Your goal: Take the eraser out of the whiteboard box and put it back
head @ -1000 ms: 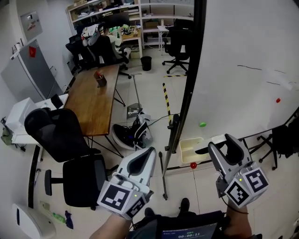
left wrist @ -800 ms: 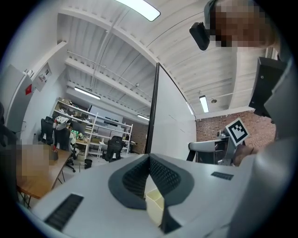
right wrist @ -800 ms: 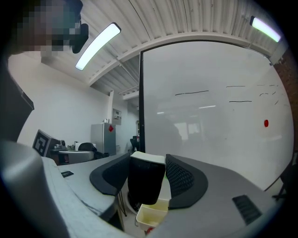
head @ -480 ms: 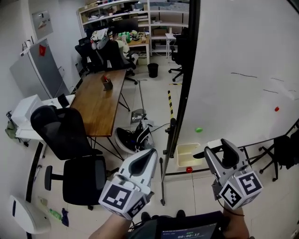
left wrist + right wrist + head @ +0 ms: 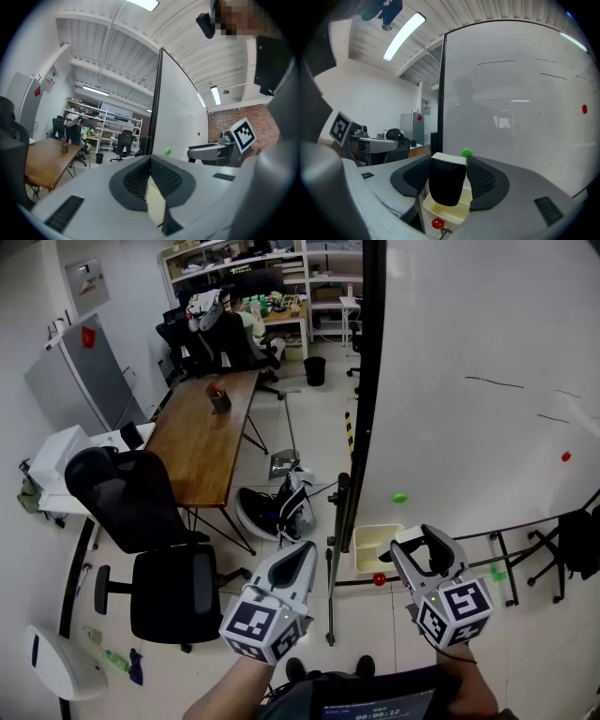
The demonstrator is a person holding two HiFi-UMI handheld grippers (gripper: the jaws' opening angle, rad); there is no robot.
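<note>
My right gripper is shut on the eraser, a black block with a white top, just right of the cream whiteboard box fixed at the whiteboard's lower edge. In the right gripper view the eraser hangs between the jaws of the right gripper, directly above the open box. My left gripper is shut with nothing in it, left of the board's frame. Its jaws in the left gripper view are pressed together, and the right gripper shows beyond them.
A red magnet sits under the box and a green one above it on the whiteboard. The board's black frame post stands between my grippers. A wooden table and black office chairs are on the left.
My right gripper has moved left with the eraser, closer to the box. The left gripper has shifted slightly right and stays shut.
</note>
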